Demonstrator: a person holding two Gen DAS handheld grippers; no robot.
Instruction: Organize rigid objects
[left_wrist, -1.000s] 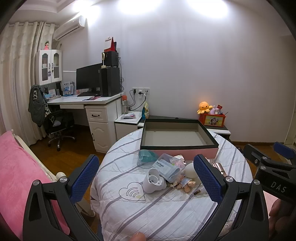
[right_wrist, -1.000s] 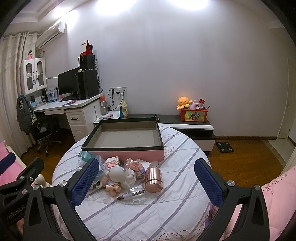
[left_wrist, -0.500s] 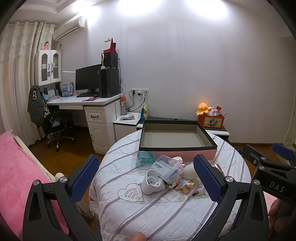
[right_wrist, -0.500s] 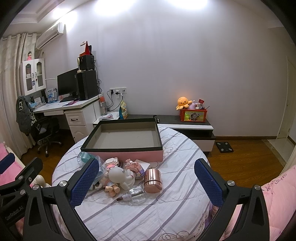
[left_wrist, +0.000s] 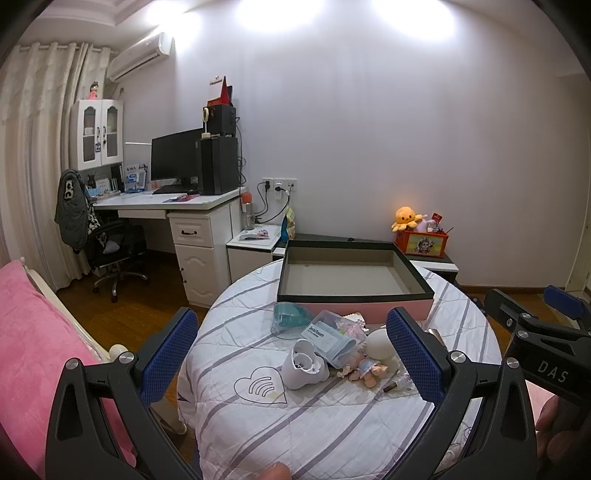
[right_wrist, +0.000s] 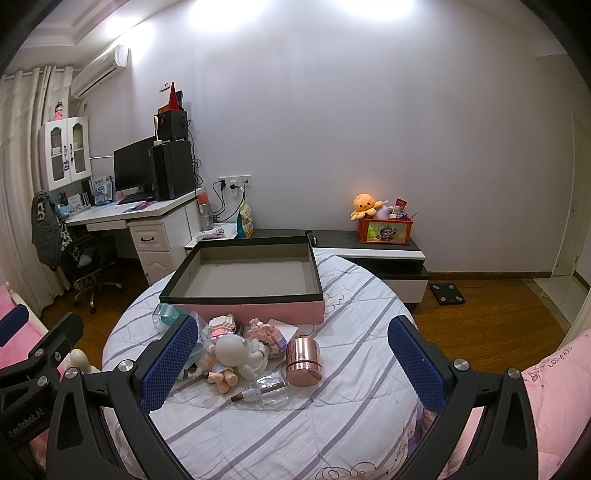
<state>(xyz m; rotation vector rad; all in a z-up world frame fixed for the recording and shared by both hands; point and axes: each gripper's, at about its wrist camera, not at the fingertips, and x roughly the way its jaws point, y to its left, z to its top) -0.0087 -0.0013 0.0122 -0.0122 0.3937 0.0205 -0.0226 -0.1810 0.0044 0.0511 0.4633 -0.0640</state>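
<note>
Left gripper (left_wrist: 295, 354): jaws spread wide and empty; it hangs above the near-left part of the round table (left_wrist: 332, 435), aimed at the clutter, which suits a first pick rather than a carry
Right gripper (right_wrist: 291, 363): jaws equally wide, nothing between them; it faces the pile from the right, so each hand covers its own half
Tray (right_wrist: 243, 275): a shallow box with black rim and pink side, at the far edge of the table; it looks bare inside, so I judge it the target and the sorting not yet begun
Clutter: bunched just in front of the tray's pink wall, probably so every item is a short lift away
Copper canister (right_wrist: 303, 356): upright at the right end of the pile, apart from the dolls; rigid and round, likely the easiest grasp for the right gripper
Glass bottle (right_wrist: 269, 393): lying on its side nearest the right gripper; may roll if nudged
White figure (right_wrist: 240, 354): resting on small dolls (right_wrist: 221, 376); lifting it may drag them
White heart-shaped holder (left_wrist: 304, 363): nearest the left gripper, beside a clear pouch (left_wrist: 328, 338)
Teal cup (left_wrist: 290, 314): on its side, just beside the tray's left corner
Block models (right_wrist: 264, 332): between figure and tray; fragile
</note>
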